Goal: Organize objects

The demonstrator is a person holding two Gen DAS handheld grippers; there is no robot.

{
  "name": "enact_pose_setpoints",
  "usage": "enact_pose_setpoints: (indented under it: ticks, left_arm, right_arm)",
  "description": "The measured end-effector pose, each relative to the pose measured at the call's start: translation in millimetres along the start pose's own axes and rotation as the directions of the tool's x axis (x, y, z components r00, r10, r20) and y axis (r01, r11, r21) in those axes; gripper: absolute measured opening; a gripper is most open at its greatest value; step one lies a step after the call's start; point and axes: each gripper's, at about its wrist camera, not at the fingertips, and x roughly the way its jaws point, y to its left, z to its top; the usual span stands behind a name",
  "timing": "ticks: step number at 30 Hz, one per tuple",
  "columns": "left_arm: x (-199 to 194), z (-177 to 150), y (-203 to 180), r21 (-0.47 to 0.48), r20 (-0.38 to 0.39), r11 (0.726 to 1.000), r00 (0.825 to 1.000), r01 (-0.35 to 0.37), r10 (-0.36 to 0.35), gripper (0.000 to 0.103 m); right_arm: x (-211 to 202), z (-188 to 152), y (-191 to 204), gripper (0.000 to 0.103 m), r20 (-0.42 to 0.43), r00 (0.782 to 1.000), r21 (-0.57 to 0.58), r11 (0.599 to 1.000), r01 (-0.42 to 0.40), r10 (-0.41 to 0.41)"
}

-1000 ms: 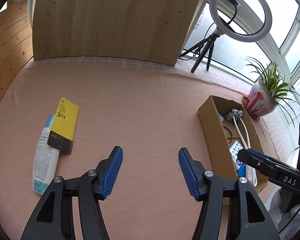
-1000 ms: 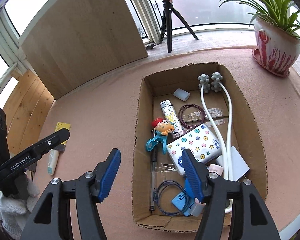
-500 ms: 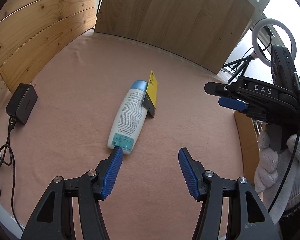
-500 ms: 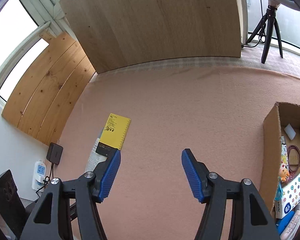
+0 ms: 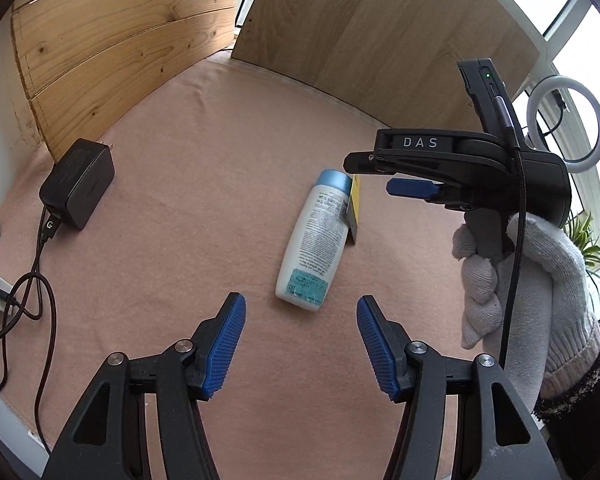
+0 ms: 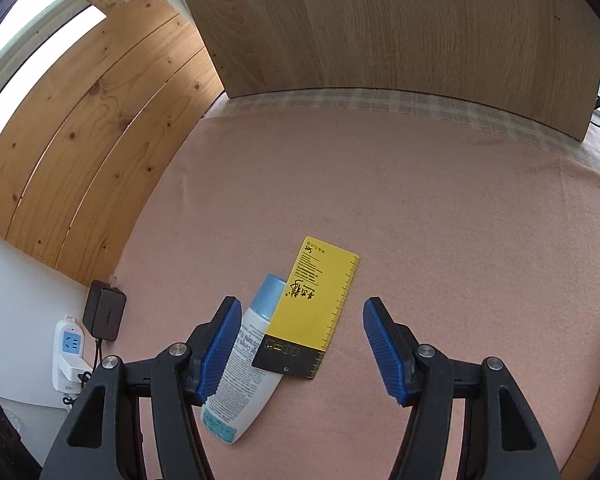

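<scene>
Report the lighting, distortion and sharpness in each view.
Left wrist view: even daylight, blown-out window at top right, strong fisheye bending of the wood panels, bottle sharp. Right wrist view: same soft light, overexposed window at top left, curved board, yellow ruler print legible.

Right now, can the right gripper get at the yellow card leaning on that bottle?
Probably yes. The right gripper is open above the yellow card, with nothing over it. The card rests partly on the white bottle, so the left finger may bump that.
</scene>
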Motion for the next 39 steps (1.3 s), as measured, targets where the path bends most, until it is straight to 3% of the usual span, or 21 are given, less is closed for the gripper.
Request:
enact_pose_setpoints:
  ticks: [11,19,27,39]
  left_arm:
    - [13.0,5.9,-1.2,-0.005,-0.017,1.000,1.000,0.008,-0.008,0.062]
    - [24.3,13.7,-6.8,0.013,-0.030,1.000,0.999,0.019,-0.019,0.062]
    - [27.0,17.0,-9.9,0.014,-0.034,1.000,0.999,0.024,-0.024,0.062]
    - [31.9,14.2,-5.0,0.005,-0.042,1.000,0.999,0.022,-0.022,0.062]
  right_arm:
    - [22.2,2.8,-13.7,0.060,-0.062,0.996,-0.003,0.998,0.068,-0.068]
    - [6.4,-1.4,-33.4,0.060,-0.053,0.997,0.019,0.999,0.050,-0.049]
    - [-1.8,-7.2,-69.3,0.060,-0.081,0.992,0.061,0.993,0.104,-0.099]
    - [35.2,-5.8,-56.0,0.060,-0.202,0.971,0.062,0.987,0.145,-0.130]
